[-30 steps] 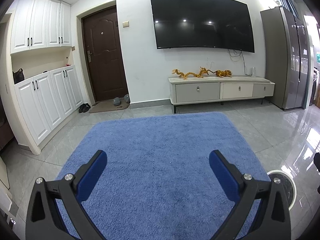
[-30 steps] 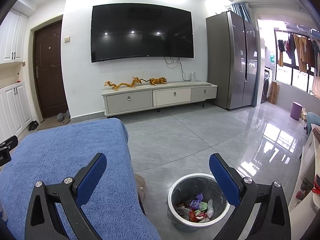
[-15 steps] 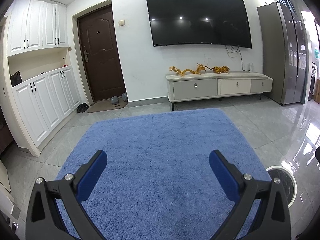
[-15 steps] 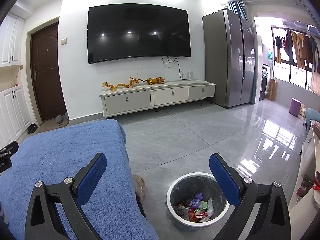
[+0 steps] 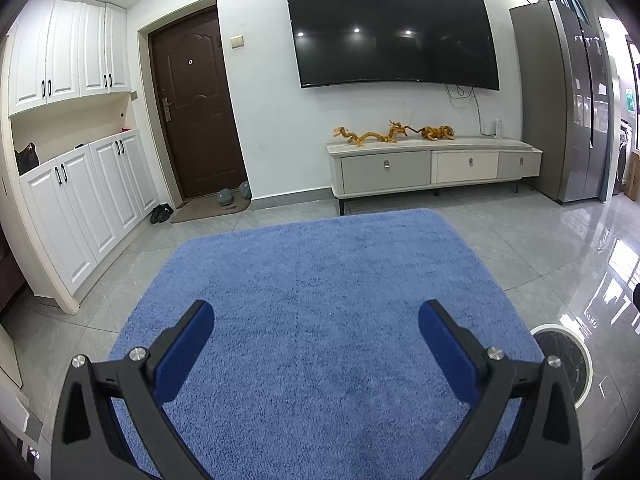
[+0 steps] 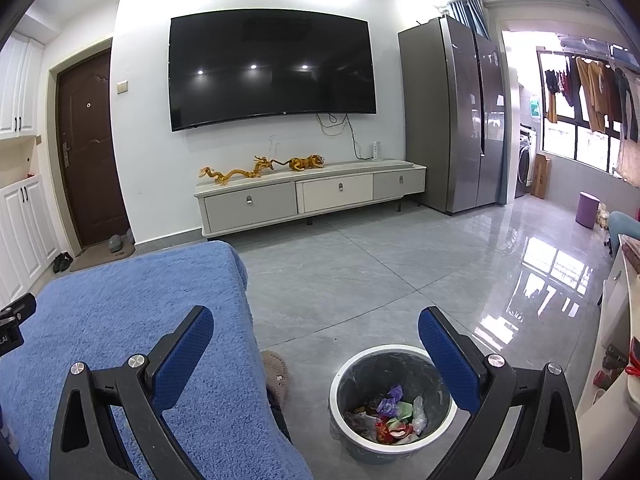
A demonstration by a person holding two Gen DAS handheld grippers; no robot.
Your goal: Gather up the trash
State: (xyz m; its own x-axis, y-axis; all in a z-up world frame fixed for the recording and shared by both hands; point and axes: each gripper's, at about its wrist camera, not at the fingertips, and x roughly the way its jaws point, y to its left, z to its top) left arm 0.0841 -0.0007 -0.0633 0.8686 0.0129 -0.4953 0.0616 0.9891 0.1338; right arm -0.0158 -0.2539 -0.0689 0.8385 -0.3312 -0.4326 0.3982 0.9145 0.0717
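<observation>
A grey trash bin [image 6: 348,384] with a white rim stands on the tiled floor, holding several colourful wrappers [image 6: 394,412]. My right gripper [image 6: 316,336] hangs open above and just left of it, nothing between its blue pads. My left gripper [image 5: 316,332] is open too, over a blue fuzzy cloth [image 5: 320,280] that lies bare. The bin's rim [image 5: 568,330] shows at the lower right of the left wrist view. The same blue cloth [image 6: 132,320] fills the lower left of the right wrist view. No loose trash shows on the cloth or floor.
A TV [image 5: 392,36] hangs over a low white console [image 5: 432,164] on the far wall. A brown door [image 5: 196,108] and white cabinets [image 5: 80,184] are left, a grey fridge [image 6: 456,116] right. A brown slipper [image 6: 276,372] lies beside the cloth edge.
Both views have tilted and shifted slightly; the room sits a little lower and more to the right in frame. Both grippers stay open and empty, and the bin has not moved.
</observation>
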